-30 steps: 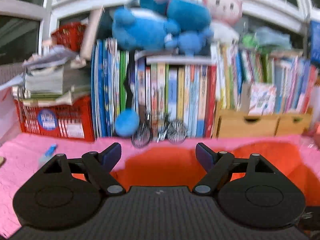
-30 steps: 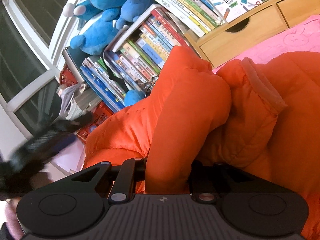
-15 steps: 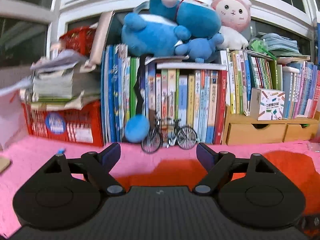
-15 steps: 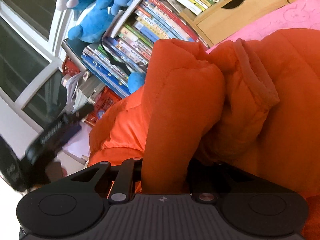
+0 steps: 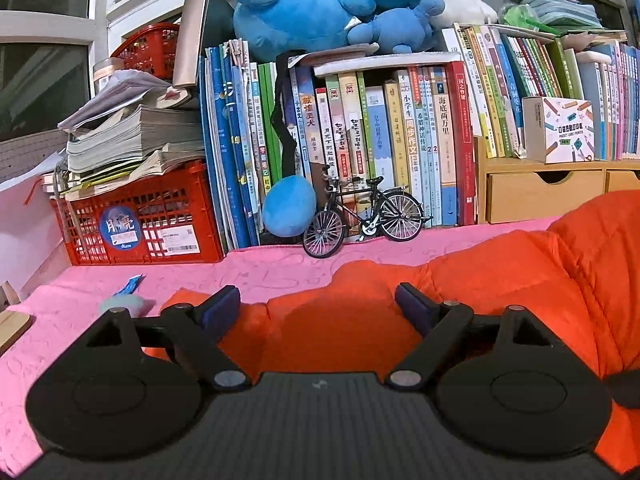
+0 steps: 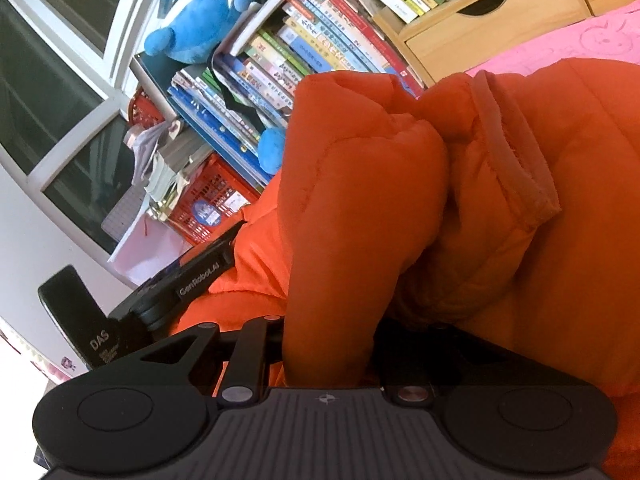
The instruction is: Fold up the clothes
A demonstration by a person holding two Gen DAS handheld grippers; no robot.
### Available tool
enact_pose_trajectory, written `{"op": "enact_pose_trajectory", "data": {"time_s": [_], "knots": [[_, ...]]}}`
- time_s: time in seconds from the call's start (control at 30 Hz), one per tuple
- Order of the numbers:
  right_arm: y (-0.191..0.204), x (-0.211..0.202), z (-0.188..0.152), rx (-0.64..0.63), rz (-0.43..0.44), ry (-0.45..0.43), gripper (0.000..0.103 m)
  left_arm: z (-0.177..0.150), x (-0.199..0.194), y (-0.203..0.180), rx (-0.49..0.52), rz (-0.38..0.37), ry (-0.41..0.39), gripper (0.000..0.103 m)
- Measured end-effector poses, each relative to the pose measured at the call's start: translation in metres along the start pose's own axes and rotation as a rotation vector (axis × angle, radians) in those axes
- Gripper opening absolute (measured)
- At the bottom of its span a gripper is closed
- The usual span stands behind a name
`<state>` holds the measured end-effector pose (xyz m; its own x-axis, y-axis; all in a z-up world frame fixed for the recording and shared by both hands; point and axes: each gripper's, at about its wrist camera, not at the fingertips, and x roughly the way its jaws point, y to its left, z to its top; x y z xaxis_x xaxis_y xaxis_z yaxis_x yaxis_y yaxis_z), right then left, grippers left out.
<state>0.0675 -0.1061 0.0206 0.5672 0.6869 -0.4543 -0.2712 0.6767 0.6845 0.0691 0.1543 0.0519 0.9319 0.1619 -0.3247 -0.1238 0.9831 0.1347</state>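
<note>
Left wrist view, contents as seen:

- Left gripper: jaws spread wide and just been opening further; blue-padded fingertips stand apart over the fabric, pressing on nothing.
- Orange padded jacket: lies on the pink cover, filling the lower middle and right of the view; a low fold of it sits between and under the open jaws, and it rises in a bulk at the right edge.
- Model bicycle: upright at the far edge of the pink cover, just in front of the row of books.
- Red crate: left of the books, with a stack of papers on top.
- Blue plush toys: piled on top of the books; a blue plush foot hangs down beside the bicycle.
- Wooden drawer unit: right of the books, behind the jacket.
- Small blue wrapper: flat on the pink cover, left of the jacket.

Right wrist view, contents as seen:

- Right gripper: jaws pressed together on a thick bunch of the orange padded jacket, which stands up out of the grip; the fingertips are buried in fabric. A ribbed cuff or hem edge curls over to the right of the held bunch.
- Left gripper: black body visible at lower left, against the jacket's near edge; contact cannot be told from this view.
- Books, blue plush toys, red crate and wooden drawer unit: in the background, tilted in this view.
</note>
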Motion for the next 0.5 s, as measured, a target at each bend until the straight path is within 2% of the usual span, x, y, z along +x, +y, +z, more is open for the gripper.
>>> {"op": "enact_pose_trajectory", "data": {"time_s": [0.2,0.3,0.37,0.4,0.43,0.5], "knots": [[0.001,-0.003,-0.002,-0.022,-0.010,-0.019,0.023,-0.002,0.000,0.005,-0.029,-0.003,0.011,0.091],[0.016,-0.015,-0.009,-0.180,-0.098,-0.045,0.030,-0.002,-0.002,0.007,-0.043,-0.010,0.005,0.092],[0.027,-0.030,-0.016,-0.310,-0.201,-0.075,0.037,-0.002,-0.004,0.010,-0.057,-0.021,-0.007,0.093],[0.034,-0.039,-0.019,-0.362,-0.264,-0.099,0.044,-0.003,-0.007,0.012,-0.068,-0.027,-0.019,0.093],[0.040,-0.048,-0.023,-0.411,-0.330,-0.125,0.058,-0.003,-0.009,0.014,-0.078,-0.032,-0.032,0.093],[0.058,-0.066,-0.029,-0.516,-0.444,-0.204,0.071,-0.004,-0.013,0.018,-0.101,-0.048,-0.057,0.093]]}}
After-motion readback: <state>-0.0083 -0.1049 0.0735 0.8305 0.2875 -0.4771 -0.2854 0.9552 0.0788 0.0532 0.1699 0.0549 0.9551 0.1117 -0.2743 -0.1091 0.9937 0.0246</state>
